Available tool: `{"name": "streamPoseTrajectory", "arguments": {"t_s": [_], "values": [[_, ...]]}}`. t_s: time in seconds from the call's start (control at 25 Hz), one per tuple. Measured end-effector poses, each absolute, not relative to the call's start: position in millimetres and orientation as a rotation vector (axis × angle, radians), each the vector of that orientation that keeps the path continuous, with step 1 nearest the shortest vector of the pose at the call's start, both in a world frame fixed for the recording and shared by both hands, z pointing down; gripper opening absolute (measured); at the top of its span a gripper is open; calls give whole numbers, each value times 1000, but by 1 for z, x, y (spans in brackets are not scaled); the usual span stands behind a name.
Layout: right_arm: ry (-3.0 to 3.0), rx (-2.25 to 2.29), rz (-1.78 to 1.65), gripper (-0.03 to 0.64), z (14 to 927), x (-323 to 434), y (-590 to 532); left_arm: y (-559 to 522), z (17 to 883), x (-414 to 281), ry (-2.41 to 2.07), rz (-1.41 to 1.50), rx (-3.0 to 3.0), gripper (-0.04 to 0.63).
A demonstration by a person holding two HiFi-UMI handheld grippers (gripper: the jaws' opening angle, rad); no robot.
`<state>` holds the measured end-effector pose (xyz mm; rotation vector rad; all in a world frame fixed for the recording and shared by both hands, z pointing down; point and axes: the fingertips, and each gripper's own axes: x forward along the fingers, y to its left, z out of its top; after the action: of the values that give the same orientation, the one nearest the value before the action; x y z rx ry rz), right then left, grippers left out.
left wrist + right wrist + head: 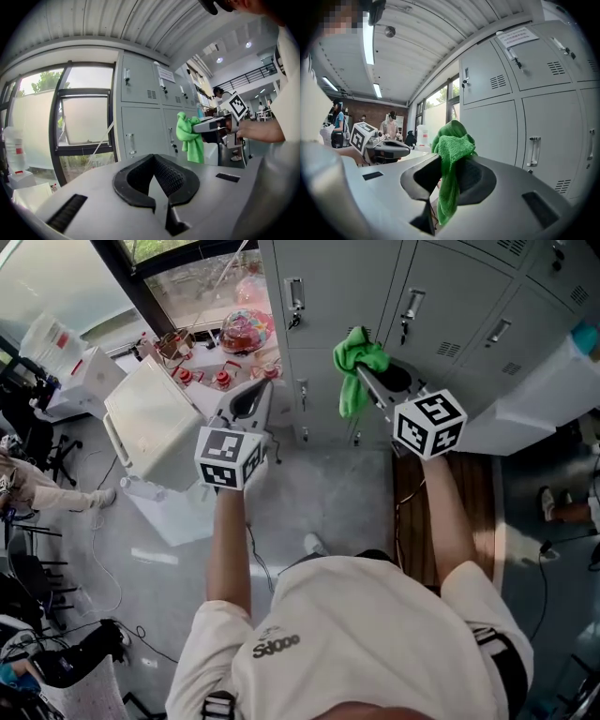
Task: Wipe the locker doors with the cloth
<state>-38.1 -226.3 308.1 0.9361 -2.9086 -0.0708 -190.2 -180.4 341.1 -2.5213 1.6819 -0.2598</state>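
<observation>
A green cloth (pixel 354 362) hangs bunched from my right gripper (pixel 364 376), which is shut on it just in front of the grey locker doors (pixel 347 287). In the right gripper view the cloth (pixel 451 164) droops between the jaws, with the locker doors (pixel 543 126) to the right. My left gripper (pixel 255 390) is held lower and to the left, shut with nothing in it. Its own view shows the empty gripper (pixel 157 180), the lockers (pixel 140 108) and the cloth (pixel 190 136) held by the right gripper (pixel 211 125).
A white bin (pixel 155 423) and a low table with colourful items (pixel 234 343) stand left of the lockers by the window (pixel 84 122). A wooden strip (pixel 464 512) and a white box (pixel 534 409) lie to the right. People sit at the left edge (pixel 28 484).
</observation>
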Motion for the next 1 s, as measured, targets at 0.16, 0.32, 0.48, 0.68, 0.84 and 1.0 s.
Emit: {"name": "streamPoseTrajectory", "arguments": {"t_s": [0.16,0.32,0.48,0.68,0.84,1.0], "values": [[-2906,942,-115,58,295,-66,-250,-192,347,-209,1682,-273,-2538,15],[-2931,913,-172,58,269,-98,-281,-205,348,-220,1674,-300,-2529,15],[-3003,864,-177,58,237,-127,-318,-218,342,-236,1703,-281,-2502,15],[-3071,829,-235,58,193,-171,-365,-239,334,-256,1737,-305,-2450,15],[-3115,776,-243,58,170,-209,-390,-256,324,-263,1747,-307,-2418,15],[-3104,785,-120,60,168,-235,-412,-262,325,-265,1763,-305,-2417,15]]}}
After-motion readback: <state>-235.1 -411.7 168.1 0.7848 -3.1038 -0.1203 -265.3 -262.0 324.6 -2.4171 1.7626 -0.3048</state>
